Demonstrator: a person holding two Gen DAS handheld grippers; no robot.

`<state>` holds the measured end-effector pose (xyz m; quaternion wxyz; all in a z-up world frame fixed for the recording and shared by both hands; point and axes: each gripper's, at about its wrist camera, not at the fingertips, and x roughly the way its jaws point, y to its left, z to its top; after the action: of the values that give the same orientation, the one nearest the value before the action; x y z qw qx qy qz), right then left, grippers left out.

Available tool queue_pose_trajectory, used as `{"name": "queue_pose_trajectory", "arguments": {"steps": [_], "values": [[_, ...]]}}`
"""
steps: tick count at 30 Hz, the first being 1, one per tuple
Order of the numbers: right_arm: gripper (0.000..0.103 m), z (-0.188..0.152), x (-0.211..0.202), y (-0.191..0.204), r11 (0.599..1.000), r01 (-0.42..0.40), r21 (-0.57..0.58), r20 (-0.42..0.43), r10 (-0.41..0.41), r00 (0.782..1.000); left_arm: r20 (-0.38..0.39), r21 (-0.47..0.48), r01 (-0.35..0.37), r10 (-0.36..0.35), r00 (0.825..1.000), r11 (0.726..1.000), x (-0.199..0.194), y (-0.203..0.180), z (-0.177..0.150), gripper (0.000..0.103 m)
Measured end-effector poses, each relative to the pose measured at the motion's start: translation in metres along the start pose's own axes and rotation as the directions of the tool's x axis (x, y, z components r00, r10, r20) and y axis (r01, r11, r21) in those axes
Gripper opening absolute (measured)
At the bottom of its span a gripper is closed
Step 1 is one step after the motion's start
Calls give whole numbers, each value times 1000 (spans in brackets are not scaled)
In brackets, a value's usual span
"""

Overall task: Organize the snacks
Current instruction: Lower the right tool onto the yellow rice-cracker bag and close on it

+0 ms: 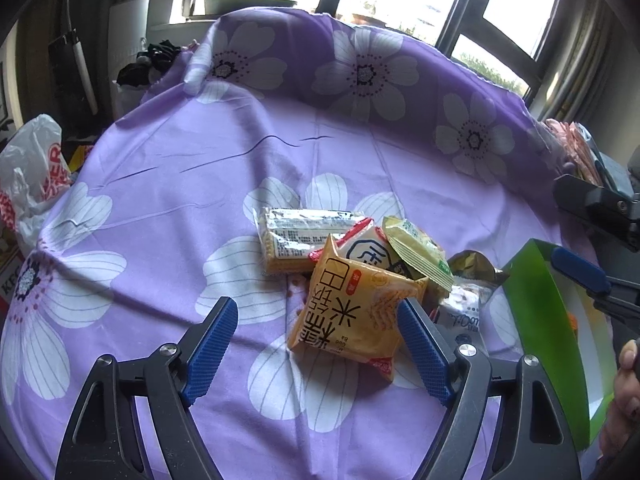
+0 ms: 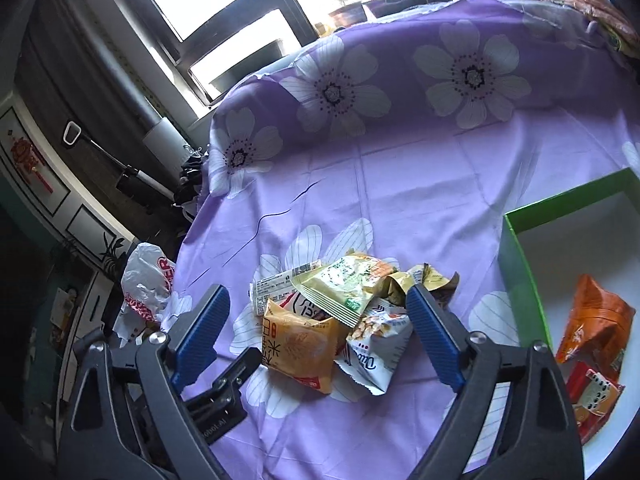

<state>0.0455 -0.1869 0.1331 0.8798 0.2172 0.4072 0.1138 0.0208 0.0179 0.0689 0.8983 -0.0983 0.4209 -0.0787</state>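
Note:
A pile of snack packets lies on the purple flowered cloth (image 1: pixel 160 208). A yellow packet with Chinese letters (image 1: pixel 352 312) lies in front, also in the right wrist view (image 2: pixel 300 344). Behind it are a clear biscuit pack (image 1: pixel 296 236), a green-gold packet (image 2: pixel 344 284) and a white torn bag (image 2: pixel 380 344). My left gripper (image 1: pixel 316 320) is open, its right finger beside the yellow packet. My right gripper (image 2: pixel 320 308) is open above the pile. A green box (image 2: pixel 520 272) with white inside holds an orange bag (image 2: pixel 596 320) and a red packet (image 2: pixel 592 396).
A white and red plastic bag (image 2: pixel 148 284) hangs off the left edge of the table. The cloth rises over a backrest (image 2: pixel 360 80) behind, below the windows. Folded fabric (image 2: pixel 592 4) lies at the far right. My left gripper's body (image 2: pixel 224 396) shows in the right wrist view.

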Motion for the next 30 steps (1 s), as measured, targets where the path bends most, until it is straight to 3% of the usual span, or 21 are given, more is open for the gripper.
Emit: {"name": "queue_pose_trajectory", "arguments": {"steps": [5,9,13,16,19,23,28,30], "values": [[72,-14,32,3,999,30,-24,-103,-32,994,-33,3,36,-36,999,999,12,-1,0,83],[68,-17,43,9,998,-55,-18,-134,52,990,-58,-31,115,-116,992,993,22,4,3,83],[64,-20,66,12,995,-100,12,-195,100,976,-81,-73,224,-229,970,972,32,7,7,83],[62,-25,81,13,993,-118,12,-225,118,967,-105,-89,238,-247,963,967,43,8,6,83],[58,-32,95,7,995,-97,4,-249,95,964,-158,-89,208,-220,963,974,56,10,0,80],[59,-35,97,14,991,-120,-55,-251,103,962,-152,-92,237,-249,956,967,54,9,1,70],[58,-40,101,19,990,-106,-95,-241,81,967,-148,-59,229,-235,961,972,52,3,-3,61],[53,-40,101,18,987,-140,-75,-254,117,960,-147,-58,231,-238,960,971,49,2,-3,57]]}}
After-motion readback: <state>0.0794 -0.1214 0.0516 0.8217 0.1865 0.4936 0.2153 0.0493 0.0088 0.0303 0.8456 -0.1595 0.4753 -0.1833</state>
